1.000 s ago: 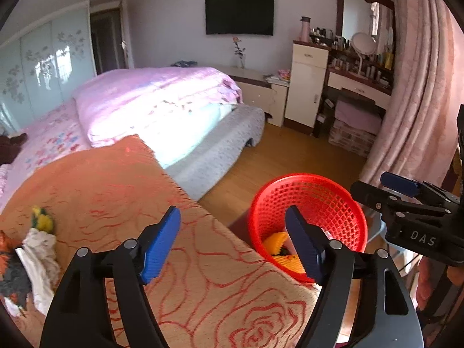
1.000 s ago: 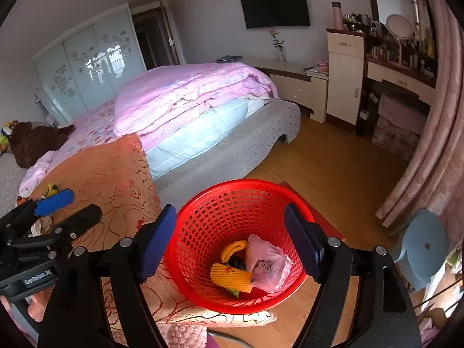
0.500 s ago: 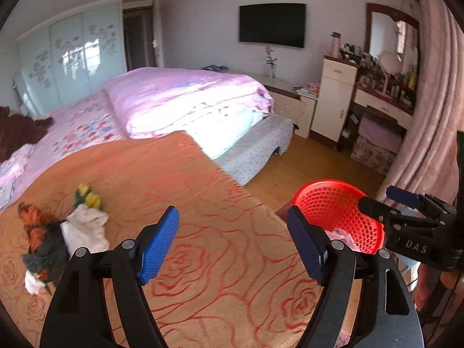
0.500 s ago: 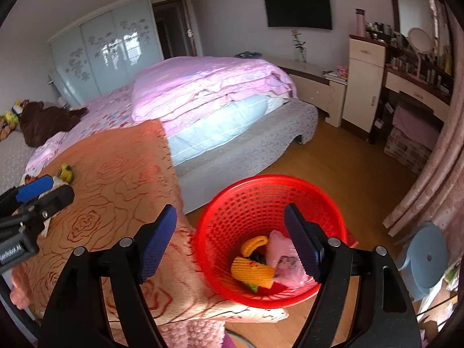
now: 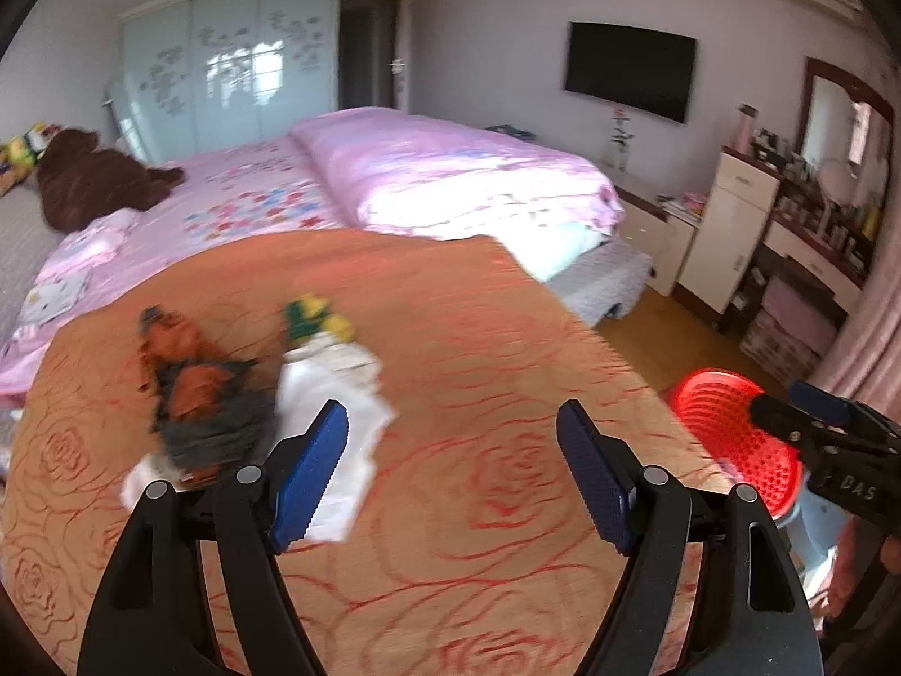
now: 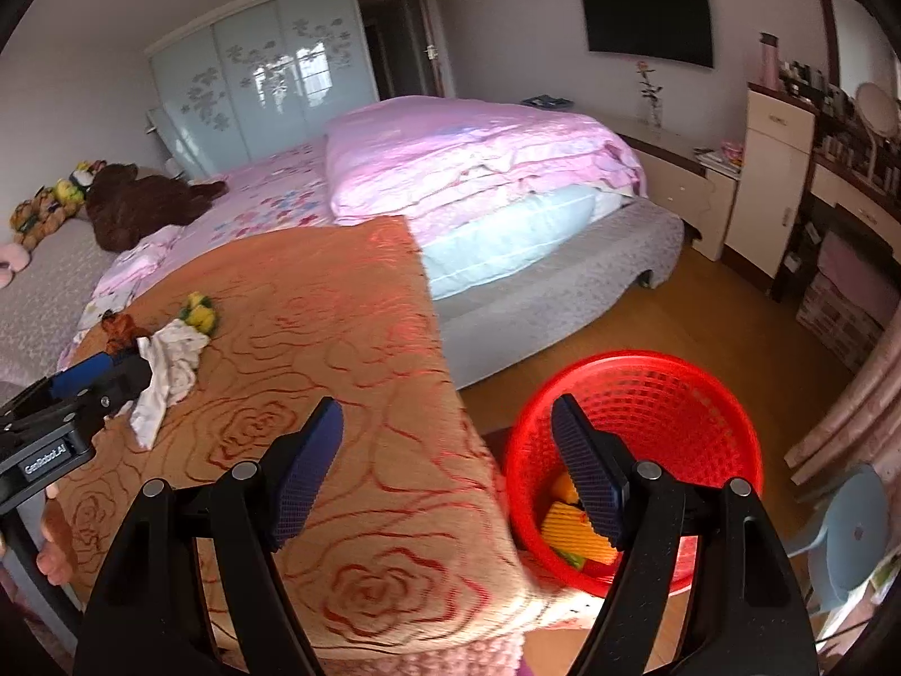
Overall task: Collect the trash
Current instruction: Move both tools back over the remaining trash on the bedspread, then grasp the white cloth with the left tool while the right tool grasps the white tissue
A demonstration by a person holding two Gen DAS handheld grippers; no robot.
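- Left gripper (image 5: pixel 450 473) hangs over an orange rose-patterned cover (image 5: pixel 507 349), jaws apart and empty.
- Right gripper (image 6: pixel 445 467), likewise apart and empty, straddles the cover's edge above a red basket (image 6: pixel 704 388).
- Trash pile (image 5: pixel 253 388), blurred, apparently crumpled white paper and dark scraps, lies on the cover.

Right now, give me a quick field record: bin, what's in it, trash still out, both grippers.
bin: red mesh basket on the floor beside the bed's edge
bin contents: yellow corn-like item, other bits partly hidden
trash left: white crumpled cloth, yellow-green item, brown-grey scraps, all on the orange rose blanket
left gripper: open, empty, aimed near the pile
right gripper: open, empty, over blanket edge and basket
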